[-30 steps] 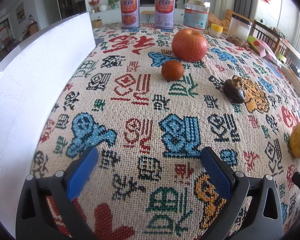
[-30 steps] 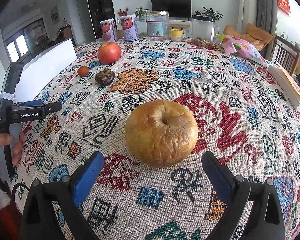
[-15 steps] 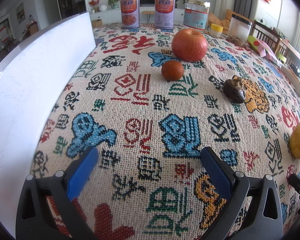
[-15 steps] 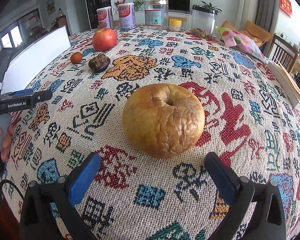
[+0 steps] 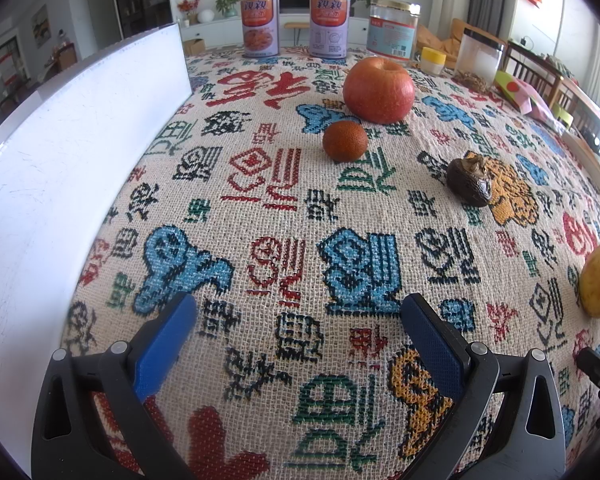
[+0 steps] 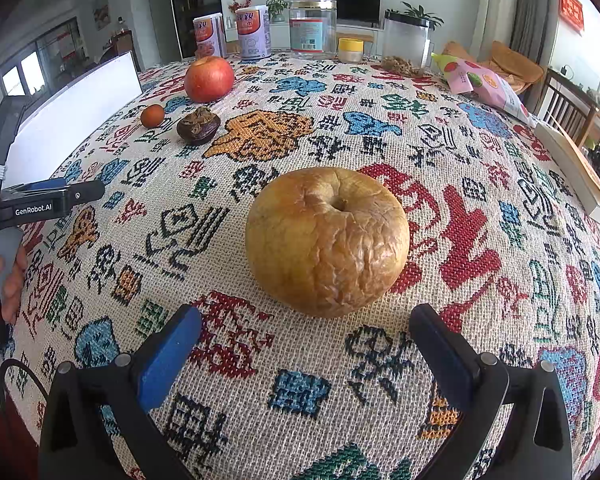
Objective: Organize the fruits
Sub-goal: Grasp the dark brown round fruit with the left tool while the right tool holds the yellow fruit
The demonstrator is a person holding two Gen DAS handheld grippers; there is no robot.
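Right gripper [image 6: 304, 354] wide open, jaws just finished spreading, nothing between them; wrinkled yellow apple [image 6: 327, 242] just ahead on the cloth [image 6: 500, 208], untouched. Left gripper [image 5: 298, 338] also open and empty over bare cloth. Red apple [image 6: 209, 79], small orange fruit [image 6: 152, 115] and dark fruit [image 6: 198, 126] grouped far left, well apart from the yellow one. Risks: soft, shrivelled skin likely to dent or split under a hard squeeze; round shape apt to roll from an off-centre grip; pads may snag the coarse weave.
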